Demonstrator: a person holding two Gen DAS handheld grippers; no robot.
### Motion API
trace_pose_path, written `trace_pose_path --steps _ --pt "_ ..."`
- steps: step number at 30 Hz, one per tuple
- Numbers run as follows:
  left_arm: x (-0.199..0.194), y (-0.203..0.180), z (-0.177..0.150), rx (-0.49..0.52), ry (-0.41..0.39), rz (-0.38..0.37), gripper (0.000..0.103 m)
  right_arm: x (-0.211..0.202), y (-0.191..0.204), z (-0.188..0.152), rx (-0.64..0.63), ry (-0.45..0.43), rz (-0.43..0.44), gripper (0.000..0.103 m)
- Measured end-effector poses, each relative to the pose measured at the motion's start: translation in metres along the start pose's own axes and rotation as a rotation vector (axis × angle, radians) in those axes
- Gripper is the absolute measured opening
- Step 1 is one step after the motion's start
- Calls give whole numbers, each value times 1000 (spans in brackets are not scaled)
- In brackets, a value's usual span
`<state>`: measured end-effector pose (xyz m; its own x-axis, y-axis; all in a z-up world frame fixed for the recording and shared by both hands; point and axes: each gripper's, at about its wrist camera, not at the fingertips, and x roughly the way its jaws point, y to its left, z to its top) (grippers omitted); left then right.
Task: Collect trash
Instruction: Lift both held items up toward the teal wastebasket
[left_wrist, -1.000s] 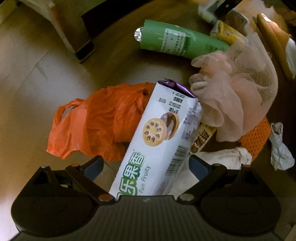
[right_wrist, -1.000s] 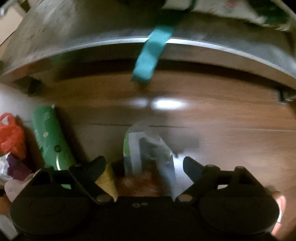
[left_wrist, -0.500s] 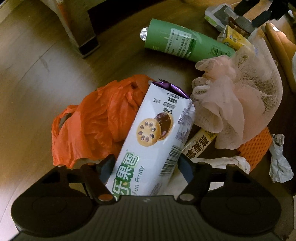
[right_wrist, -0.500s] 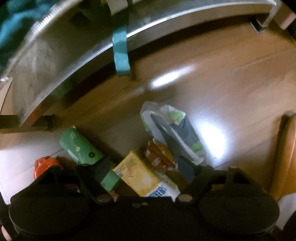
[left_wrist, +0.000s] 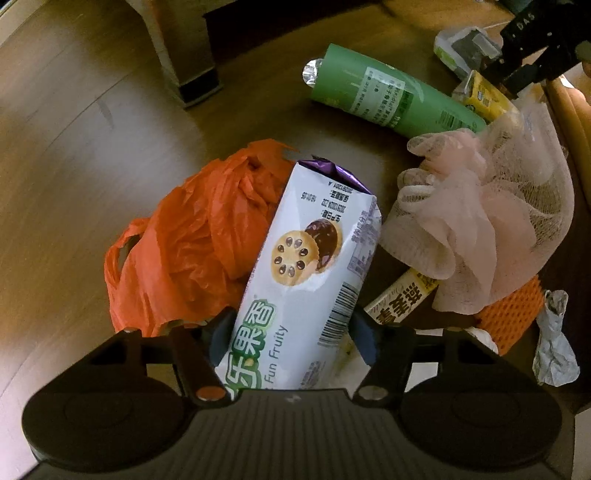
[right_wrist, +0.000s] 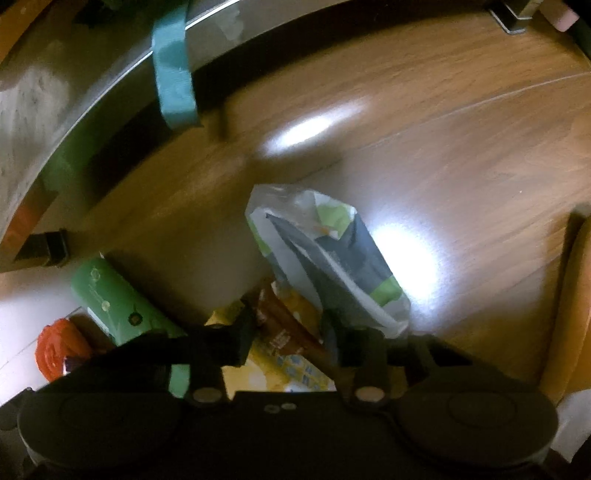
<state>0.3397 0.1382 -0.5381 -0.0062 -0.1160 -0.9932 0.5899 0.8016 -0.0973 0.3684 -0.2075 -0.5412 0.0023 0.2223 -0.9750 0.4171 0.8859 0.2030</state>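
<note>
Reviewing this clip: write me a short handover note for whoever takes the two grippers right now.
Left gripper: jaws closing around the biscuit packet, which lies on the orange bag.
Right gripper: jaws closing over the brown snack wrapper, atop the yellow carton.
On the floor: green tube, mesh bag, crumpled paper, green-and-white bag.
Done: nothing lifted yet. Left: everything; no bin in view.
</note>
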Motion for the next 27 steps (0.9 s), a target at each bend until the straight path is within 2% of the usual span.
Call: trace_pose_path --steps 8,13,18,27 --pt "-27 4 -10 -98 -18 -4 54 -37 -5 -11 -17 -25 25 27" --pt "-64 -5 -19 -113 -42 11 53 -76 0 -23 -46 -58 35 26" --pt "-125 -19 -18 -132 -116 56 53 -136 14 -39 -101 -107 86 25" --pt "-279 -46 4 -215 -344 191 53 -287 44 -76 -323 -280 169 25"
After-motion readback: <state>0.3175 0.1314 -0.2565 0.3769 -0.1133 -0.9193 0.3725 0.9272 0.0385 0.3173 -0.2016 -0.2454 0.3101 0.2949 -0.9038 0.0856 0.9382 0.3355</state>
